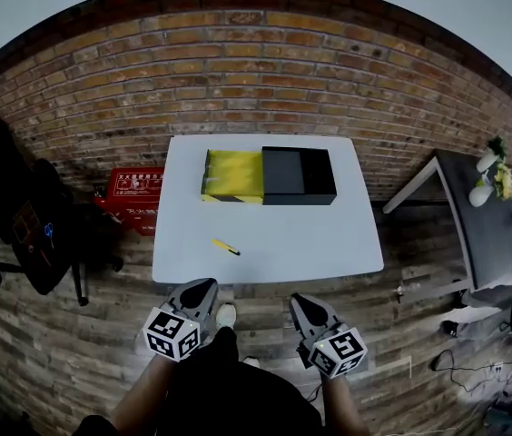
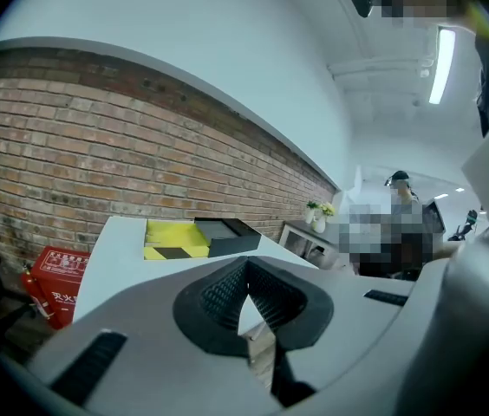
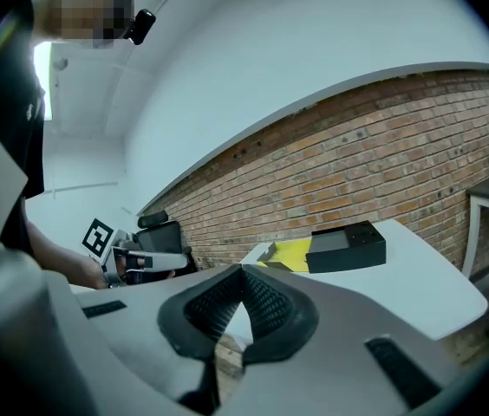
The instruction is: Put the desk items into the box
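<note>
Left hand-held gripper [image 1: 206, 285] closed empty, right hand-held gripper [image 1: 300, 300] likewise, yellow item [image 1: 226, 246] only overhead

The near half of the surface [image 1: 329, 234] lies open from its near edge, save a small yellow item [image 1: 226, 247] toward the near left corner. The box [image 1: 300, 196] fills the far edge's middle; a red case [image 1: 133, 198] stands off the left edge.

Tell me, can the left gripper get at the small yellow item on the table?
Probably yes: the left gripper hovers before the table, and nothing stands between it and the yellow item. It is shut, so it must open first.
</note>
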{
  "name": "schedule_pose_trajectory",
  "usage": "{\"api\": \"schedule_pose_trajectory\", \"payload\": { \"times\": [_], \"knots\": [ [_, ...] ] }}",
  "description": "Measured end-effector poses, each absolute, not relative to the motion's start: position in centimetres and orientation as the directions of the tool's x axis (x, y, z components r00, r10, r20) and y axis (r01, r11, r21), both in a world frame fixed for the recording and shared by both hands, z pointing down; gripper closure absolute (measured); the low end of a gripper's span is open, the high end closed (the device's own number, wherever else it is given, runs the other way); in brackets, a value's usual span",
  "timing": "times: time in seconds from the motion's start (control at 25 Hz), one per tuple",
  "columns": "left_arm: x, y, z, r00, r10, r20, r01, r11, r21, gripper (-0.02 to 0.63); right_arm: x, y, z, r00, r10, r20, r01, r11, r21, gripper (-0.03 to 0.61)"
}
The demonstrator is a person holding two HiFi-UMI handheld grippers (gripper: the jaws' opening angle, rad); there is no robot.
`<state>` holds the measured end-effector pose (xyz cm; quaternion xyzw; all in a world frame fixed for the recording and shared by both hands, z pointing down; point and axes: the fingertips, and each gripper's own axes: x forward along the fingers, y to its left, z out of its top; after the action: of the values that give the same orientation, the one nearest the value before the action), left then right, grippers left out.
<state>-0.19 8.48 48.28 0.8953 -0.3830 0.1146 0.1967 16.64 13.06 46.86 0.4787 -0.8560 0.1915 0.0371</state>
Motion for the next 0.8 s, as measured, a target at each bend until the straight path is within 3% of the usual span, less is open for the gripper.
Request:
{"api": "schedule_pose_trajectory", "payload": {
  "times": [0.8],
  "knots": [
    [-3.0,-4.7,51.4,0.753,-0.543,0.373,-0.655,-0.679,0.332,0.600,12.4,0.1,47.8,-0.491,-0.817,0.302,-0.864,0.412,-0.288,0.557]
  ]
}}
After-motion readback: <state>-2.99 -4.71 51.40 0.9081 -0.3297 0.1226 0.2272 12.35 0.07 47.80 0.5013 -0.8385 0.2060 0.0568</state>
